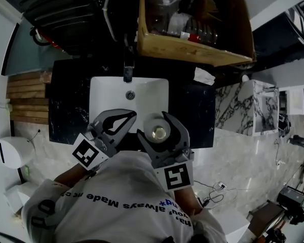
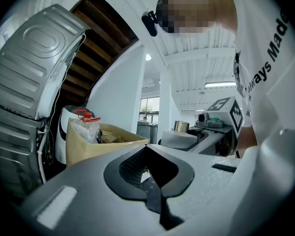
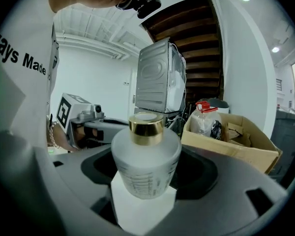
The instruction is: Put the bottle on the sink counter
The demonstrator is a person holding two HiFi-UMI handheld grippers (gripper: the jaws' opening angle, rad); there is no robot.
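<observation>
While looking steeply down, holds a frosted white bottle (image 3: 145, 168) between the two jaws of the right gripper (image 1: 157, 121), pressed on both sides of the rounded body. Keeps it upright in that grip, gold cap (image 3: 146, 125) topmost, faint printed lines across the lower half. Jaws parted only by the bottle's width, the gap between them filled almost wholly.

Beyond the jaw tips in the head view: white sink basin (image 1: 109, 92), dark faucet (image 1: 127, 71) at its far rim, black counter (image 1: 66, 113) on both sides. No visible contact between bottle and counter. Height above the basin's near edge impossible to judge.

Farther past the tips: open cardboard box (image 1: 192, 48), with a red-capped jug (image 3: 205, 119) inside. Beyond the right jaws and to their outer side: crumpled white tissue (image 1: 204, 76) lying on the counter.

Just beside the right jaws, on their inner side: left gripper (image 1: 133, 115), apart from the bottle. Jaws pressed together at the tips, leaving only a teardrop opening behind them, with nothing held inside. Equally plain in the left gripper view, with ridged inner pads lining that opening. Past the left jaws in that view, the cardboard box, and to the outer side a grey ribbed metal casing (image 2: 34, 82).
</observation>
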